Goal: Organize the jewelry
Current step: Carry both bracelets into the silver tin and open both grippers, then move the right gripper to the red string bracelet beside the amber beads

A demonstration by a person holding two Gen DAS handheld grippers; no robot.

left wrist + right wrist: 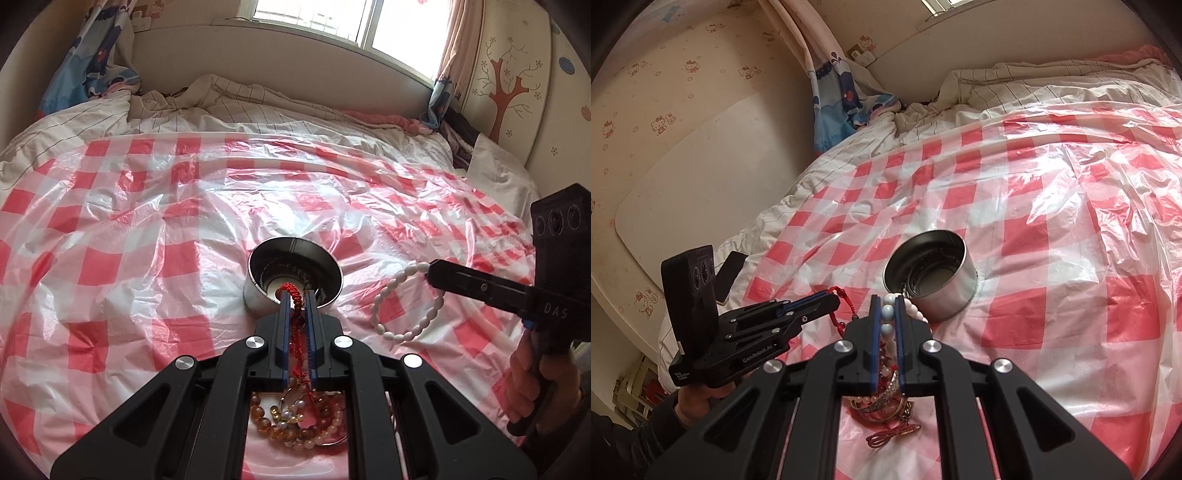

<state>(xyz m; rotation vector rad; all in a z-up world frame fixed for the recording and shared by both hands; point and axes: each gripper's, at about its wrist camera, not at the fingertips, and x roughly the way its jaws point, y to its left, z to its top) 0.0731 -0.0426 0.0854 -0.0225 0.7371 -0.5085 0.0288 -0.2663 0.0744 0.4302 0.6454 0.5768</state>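
Raised over red-checked plastic sheet (110, 236): left gripper (298, 295) clamping 1 red braided cord bracelet (295, 293), right gripper (887, 301) clamping 1 white oval-bead bracelet (406, 302); 1 round steel tin (934, 273) beyond.

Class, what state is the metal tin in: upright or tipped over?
Upright. The tin stands on its base on the checked sheet, its open mouth facing up, and both views look down inside it.
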